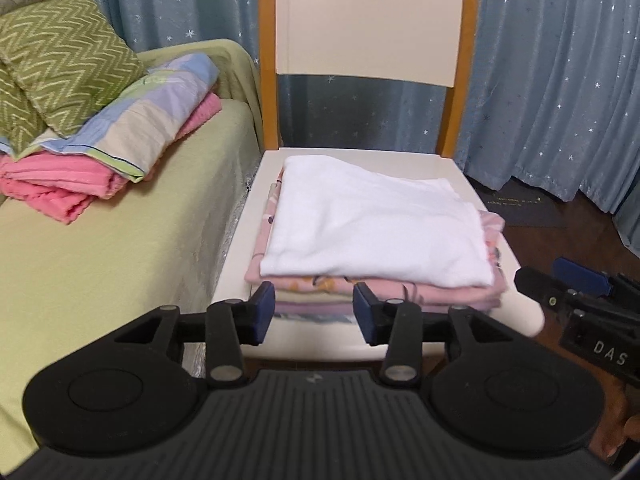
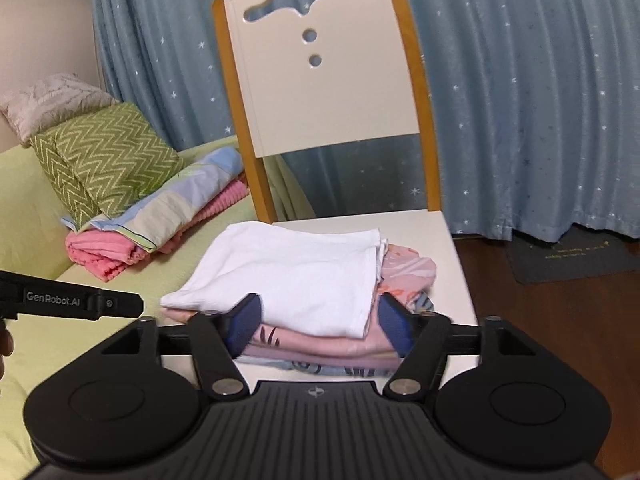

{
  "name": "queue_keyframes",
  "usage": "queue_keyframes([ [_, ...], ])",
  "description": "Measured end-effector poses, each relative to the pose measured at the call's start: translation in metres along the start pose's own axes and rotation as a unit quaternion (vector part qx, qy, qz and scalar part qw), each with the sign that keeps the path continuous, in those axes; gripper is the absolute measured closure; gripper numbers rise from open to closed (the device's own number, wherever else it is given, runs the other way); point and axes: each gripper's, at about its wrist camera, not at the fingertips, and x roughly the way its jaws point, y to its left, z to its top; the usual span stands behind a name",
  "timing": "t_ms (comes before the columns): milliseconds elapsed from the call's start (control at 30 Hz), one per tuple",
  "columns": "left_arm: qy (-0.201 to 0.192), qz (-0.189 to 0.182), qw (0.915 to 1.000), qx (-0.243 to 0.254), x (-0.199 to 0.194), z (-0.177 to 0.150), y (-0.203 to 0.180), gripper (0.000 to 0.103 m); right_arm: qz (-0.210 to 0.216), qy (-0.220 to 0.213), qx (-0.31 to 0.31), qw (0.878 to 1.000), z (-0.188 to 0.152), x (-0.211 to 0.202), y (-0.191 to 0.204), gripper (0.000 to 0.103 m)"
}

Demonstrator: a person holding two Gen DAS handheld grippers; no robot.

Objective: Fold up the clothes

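Note:
A folded white cloth [image 1: 376,224] lies on top of a stack of folded pink patterned clothes [image 1: 400,290] on the seat of a white chair [image 1: 452,168]. The white cloth also shows in the right wrist view [image 2: 296,268], on the pink stack [image 2: 320,340]. My left gripper [image 1: 314,316] is open and empty, just in front of the stack's near edge. My right gripper [image 2: 320,326] is open, with its fingers on either side of the stack's near corner, holding nothing. The right gripper also shows at the right edge of the left wrist view [image 1: 580,300].
A bed with a green sheet [image 1: 100,248] stands left of the chair. On it lie folded pink and patchwork blankets [image 1: 80,172] and green zigzag pillows [image 1: 60,64]. Blue star curtains [image 1: 560,80] hang behind. Dark wooden floor and a dark mat [image 2: 572,256] are to the right.

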Motion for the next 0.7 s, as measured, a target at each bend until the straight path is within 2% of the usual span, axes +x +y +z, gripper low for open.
queue_keyframes([
  [67, -0.003, 0.006, 1.0, -0.001, -0.018, -0.005, -0.005, 0.06, -0.005, -0.002, 0.0, 1.0, 0.0, -0.014, 0.002, 0.028],
  [133, -0.009, 0.012, 0.9999, 0.001, -0.036, -0.01, -0.011, 0.056, -0.009, -0.005, -0.001, 1.0, -0.001, -0.029, 0.004, 0.019],
  [267, -0.023, 0.019, 0.9995, 0.007, -0.07, -0.024, -0.025, 0.042, -0.01, -0.013, -0.005, 1.0, -0.003, -0.057, 0.008, 0.012],
  [333, -0.026, 0.022, 0.9994, 0.007, -0.082, -0.032, -0.031, 0.04, -0.013, -0.016, -0.007, 1.0, -0.004, -0.068, 0.008, 0.008],
  [500, -0.026, 0.03, 0.9992, 0.0, -0.101, -0.052, -0.042, 0.032, -0.017, -0.014, -0.013, 1.0, -0.008, -0.09, 0.008, 0.003],
  [700, -0.033, 0.044, 0.9985, -0.001, -0.119, -0.076, -0.051, 0.02, -0.026, 0.005, -0.016, 1.0, -0.018, -0.107, 0.011, 0.002],
])
